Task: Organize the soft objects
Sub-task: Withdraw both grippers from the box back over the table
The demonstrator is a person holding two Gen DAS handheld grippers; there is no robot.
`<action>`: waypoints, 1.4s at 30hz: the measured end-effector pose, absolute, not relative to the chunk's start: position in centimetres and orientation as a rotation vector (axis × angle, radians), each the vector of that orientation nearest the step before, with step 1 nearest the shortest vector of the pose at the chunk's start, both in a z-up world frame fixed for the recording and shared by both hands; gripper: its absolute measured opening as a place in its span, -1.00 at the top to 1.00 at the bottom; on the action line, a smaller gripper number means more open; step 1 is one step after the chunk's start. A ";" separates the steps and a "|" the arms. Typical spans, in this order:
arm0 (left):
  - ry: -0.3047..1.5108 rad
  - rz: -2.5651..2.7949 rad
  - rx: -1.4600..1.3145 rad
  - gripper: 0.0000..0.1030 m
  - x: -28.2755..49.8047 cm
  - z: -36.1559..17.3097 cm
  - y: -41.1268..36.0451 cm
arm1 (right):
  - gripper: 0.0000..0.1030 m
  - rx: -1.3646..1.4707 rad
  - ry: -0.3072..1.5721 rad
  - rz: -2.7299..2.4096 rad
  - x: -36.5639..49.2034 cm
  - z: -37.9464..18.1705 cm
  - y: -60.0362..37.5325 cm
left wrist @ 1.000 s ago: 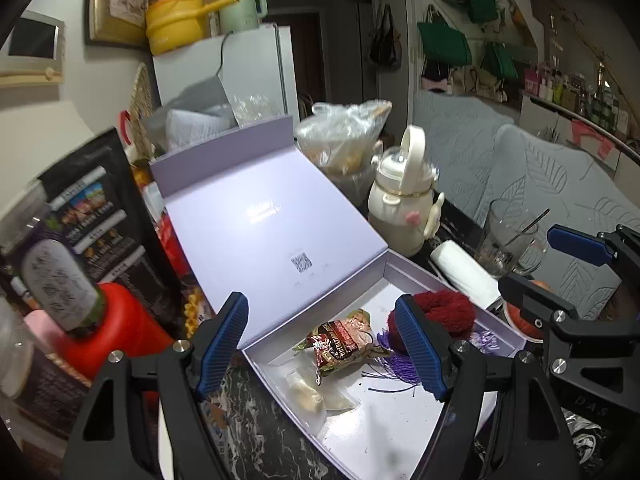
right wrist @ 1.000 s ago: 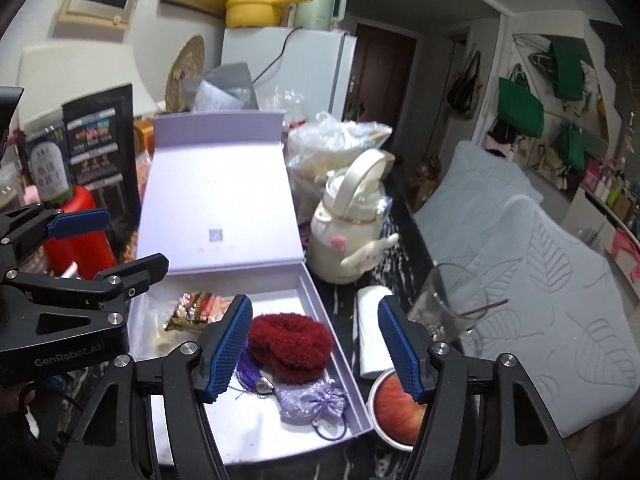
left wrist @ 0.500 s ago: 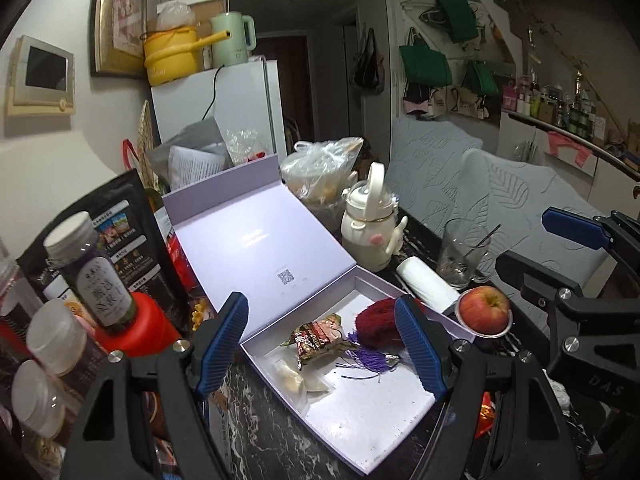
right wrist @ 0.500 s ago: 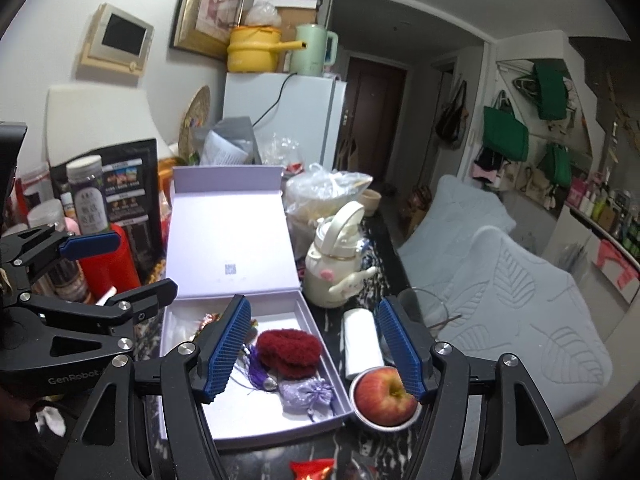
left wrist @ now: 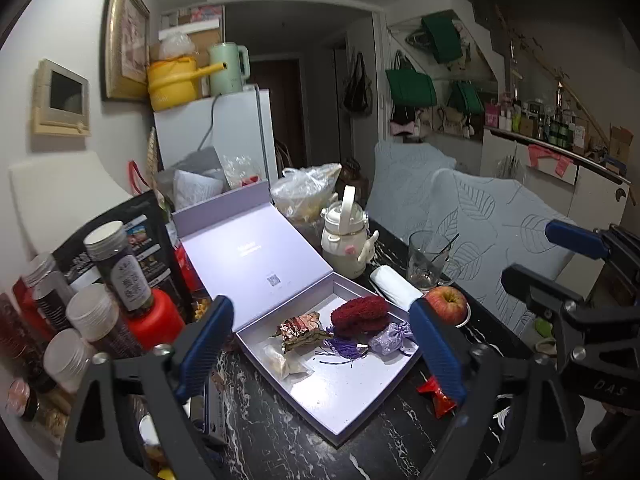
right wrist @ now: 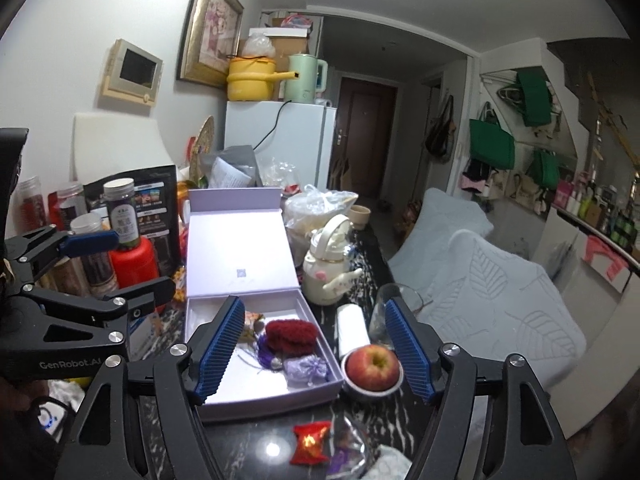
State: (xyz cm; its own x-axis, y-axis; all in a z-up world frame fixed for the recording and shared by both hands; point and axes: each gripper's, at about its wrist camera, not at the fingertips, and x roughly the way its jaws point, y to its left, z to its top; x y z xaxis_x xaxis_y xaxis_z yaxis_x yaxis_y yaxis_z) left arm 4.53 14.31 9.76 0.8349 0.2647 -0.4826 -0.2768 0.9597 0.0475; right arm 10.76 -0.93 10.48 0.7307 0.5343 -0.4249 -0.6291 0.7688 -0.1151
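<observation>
I have pulled both grippers, left (left wrist: 320,340) and right (right wrist: 316,346), back from the box (left wrist: 340,388), jaws open and empty, so the red wrapper (right wrist: 311,442) at 6 o'clock comes into view.

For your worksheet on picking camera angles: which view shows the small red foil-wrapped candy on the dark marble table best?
The right wrist view: the red foil-wrapped candy lies whole between the gripper arms. In the left wrist view, the candy is partly hidden behind the left gripper's finger.

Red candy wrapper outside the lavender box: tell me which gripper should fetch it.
Probably right. The red candy wrapper lies just ahead of the open right gripper, while in the left view it sits off beside the open left gripper, nearer the right-hand finger.
</observation>
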 end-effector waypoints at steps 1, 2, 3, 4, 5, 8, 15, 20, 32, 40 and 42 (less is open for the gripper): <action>0.498 0.289 -0.022 -0.90 4.0 9.8 14.0 | -0.47 -0.257 0.383 0.648 10.4 10.4 -1.3; 0.489 0.291 -0.019 -0.96 3.5 9.9 13.7 | -0.48 -0.254 0.382 0.646 9.9 10.3 -1.7; 0.479 0.293 -0.018 -0.96 2.9 10.0 13.3 | -0.49 -0.251 0.384 0.643 9.4 10.2 -2.1; 0.473 0.291 -0.016 -0.96 2.5 10.0 13.0 | -0.51 -0.247 0.387 0.640 9.0 10.1 -2.6; 0.468 0.286 -0.015 -0.96 2.0 10.1 12.7 | -0.53 -0.245 0.388 0.639 8.7 10.0 -2.8; 0.466 0.263 -0.015 -0.96 0.9 10.0 11.9 | -0.60 -0.230 0.393 0.637 7.4 9.6 -4.1; 0.493 0.209 -0.024 -0.96 -0.6 8.5 10.0 | -0.66 -0.221 0.410 0.591 4.7 8.2 -6.6; 0.519 0.152 -0.055 -0.96 -1.4 6.8 8.8 | -0.67 -0.211 0.437 0.559 3.0 6.8 -8.6; 0.645 -0.015 -0.019 -0.96 -1.2 1.9 4.0 | -0.66 -0.134 0.550 0.461 1.0 2.4 -13.6; 0.700 -0.118 0.008 -0.96 -0.4 -0.7 0.4 | -0.66 -0.054 0.641 0.374 0.3 -0.7 -17.7; 0.713 -0.145 0.016 -0.96 -0.2 -1.5 -0.6 | -0.66 -0.040 0.658 0.343 0.1 -1.4 -18.8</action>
State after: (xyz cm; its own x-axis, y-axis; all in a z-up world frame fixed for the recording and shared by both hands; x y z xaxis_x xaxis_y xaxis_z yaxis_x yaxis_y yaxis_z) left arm -0.19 -0.57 -1.47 0.7467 -0.1266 -0.6531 0.1376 0.9899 -0.0345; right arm 0.05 -18.77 -1.37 0.7370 0.2998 -0.6058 -0.3252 0.9430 0.0710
